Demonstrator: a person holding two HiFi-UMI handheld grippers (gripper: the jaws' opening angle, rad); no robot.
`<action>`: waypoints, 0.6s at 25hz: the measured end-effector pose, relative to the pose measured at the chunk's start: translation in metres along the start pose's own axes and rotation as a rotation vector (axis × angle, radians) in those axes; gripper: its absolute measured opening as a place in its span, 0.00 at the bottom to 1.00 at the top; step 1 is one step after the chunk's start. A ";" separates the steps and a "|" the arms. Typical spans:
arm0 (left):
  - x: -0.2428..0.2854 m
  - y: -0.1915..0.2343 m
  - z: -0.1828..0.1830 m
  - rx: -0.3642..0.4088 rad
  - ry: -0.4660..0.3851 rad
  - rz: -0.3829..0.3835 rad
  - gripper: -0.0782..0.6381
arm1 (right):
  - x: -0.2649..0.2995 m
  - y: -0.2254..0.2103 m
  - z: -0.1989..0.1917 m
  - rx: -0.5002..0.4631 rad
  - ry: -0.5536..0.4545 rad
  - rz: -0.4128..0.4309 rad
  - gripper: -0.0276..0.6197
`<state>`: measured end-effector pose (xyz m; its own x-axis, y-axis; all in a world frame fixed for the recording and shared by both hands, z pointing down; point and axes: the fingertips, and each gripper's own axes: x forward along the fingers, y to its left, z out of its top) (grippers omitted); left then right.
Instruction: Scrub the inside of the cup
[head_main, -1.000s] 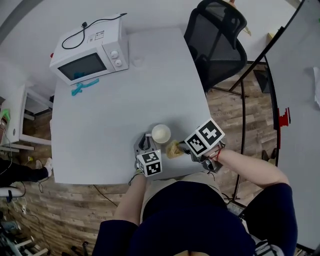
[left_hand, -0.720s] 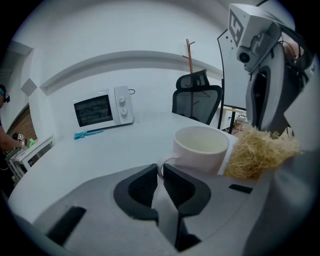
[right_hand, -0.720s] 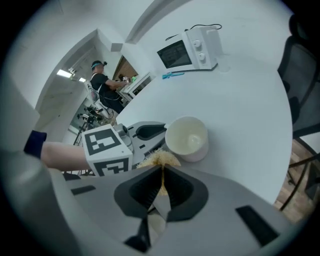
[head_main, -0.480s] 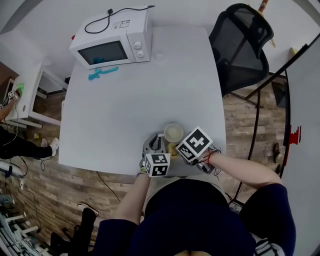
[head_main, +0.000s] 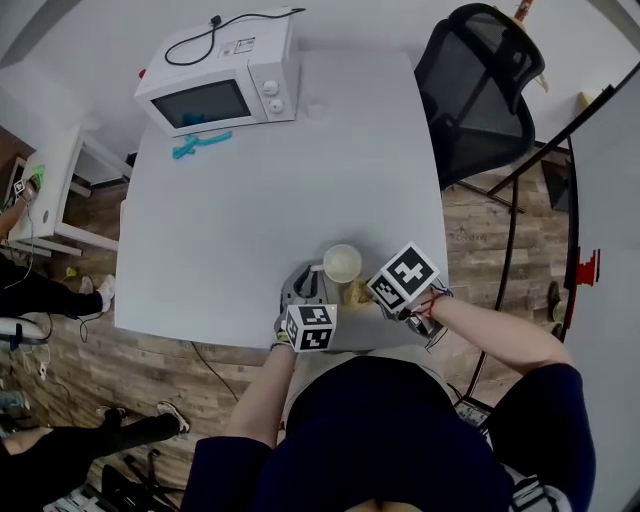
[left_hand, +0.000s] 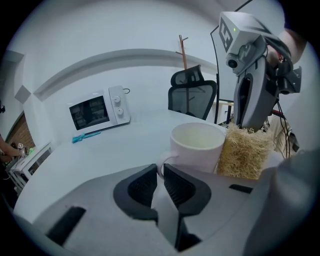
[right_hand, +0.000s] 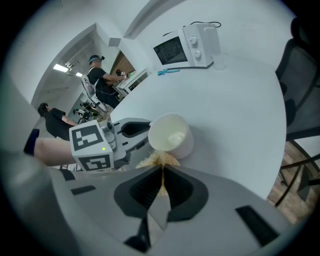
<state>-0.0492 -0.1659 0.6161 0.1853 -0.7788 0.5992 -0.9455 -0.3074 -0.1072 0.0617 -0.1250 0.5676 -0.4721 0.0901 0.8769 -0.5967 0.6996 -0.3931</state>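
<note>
A white cup (head_main: 342, 263) stands upright near the front edge of the grey table (head_main: 220, 230); its inside looks empty in the left gripper view (left_hand: 197, 137). My left gripper (head_main: 308, 280) is shut on the cup's handle (left_hand: 161, 163), which sits between the pad tips. My right gripper (head_main: 368, 293) is shut on a straw-coloured fibrous scrubber (right_hand: 159, 160). The scrubber (left_hand: 245, 152) hangs right beside the cup's outer wall, below its rim; I cannot tell whether it touches the cup. The right gripper (left_hand: 248, 129) points steeply down.
A white microwave (head_main: 225, 85) stands at the table's far left corner, with a teal tool (head_main: 200, 145) in front of it. A black office chair (head_main: 480, 90) is at the far right. People (right_hand: 100, 80) are beyond the table's left side.
The head view has shifted. The right gripper has rolled and sunk a little beside the cup, still holding the scrubber. The cup and left gripper stay put.
</note>
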 end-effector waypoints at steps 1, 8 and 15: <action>0.000 0.000 0.000 0.002 0.001 -0.001 0.17 | -0.002 -0.005 0.000 0.001 0.000 -0.011 0.09; 0.000 -0.002 0.000 0.017 0.006 -0.014 0.17 | -0.015 -0.034 0.010 0.005 -0.004 -0.078 0.09; 0.000 -0.003 0.000 0.027 0.010 -0.022 0.17 | -0.018 -0.056 0.028 -0.004 -0.010 -0.132 0.09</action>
<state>-0.0462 -0.1649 0.6166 0.2032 -0.7664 0.6094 -0.9337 -0.3390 -0.1150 0.0856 -0.1852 0.5660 -0.3961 -0.0103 0.9181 -0.6516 0.7076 -0.2732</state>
